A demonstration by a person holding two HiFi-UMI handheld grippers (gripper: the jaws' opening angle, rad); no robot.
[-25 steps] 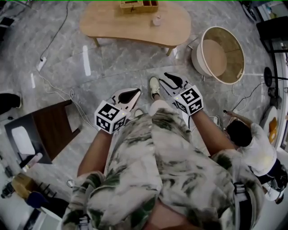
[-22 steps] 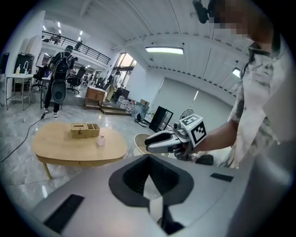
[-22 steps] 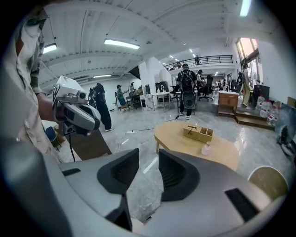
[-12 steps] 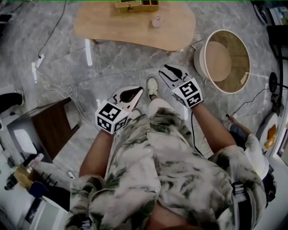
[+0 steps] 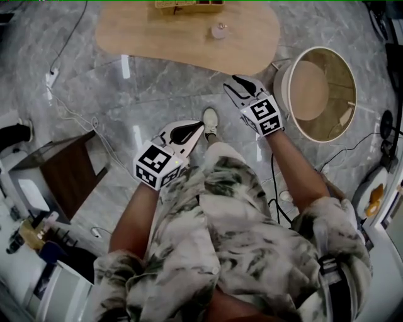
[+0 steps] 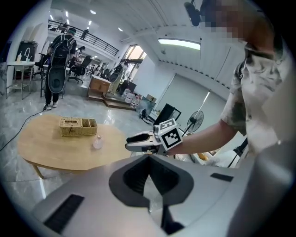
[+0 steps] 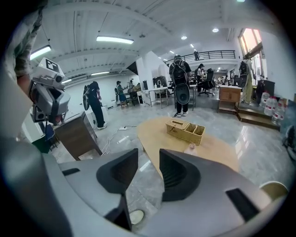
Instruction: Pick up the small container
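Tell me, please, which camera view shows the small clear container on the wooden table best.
The left gripper view: the small clear container stands unobstructed, side-on, near the woven basket. The head view shows it tiny, from above; the right gripper view shows it small and faint.

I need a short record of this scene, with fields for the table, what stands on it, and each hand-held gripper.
table: low, wooden, ahead of the person
on table: container near the middle; basket at the far edge, apart from it
left hand-held gripper: shut, empty, short of the table
right hand-held gripper: open, jaws just opened wider, nothing between them, short of the table
task: container not yet reached
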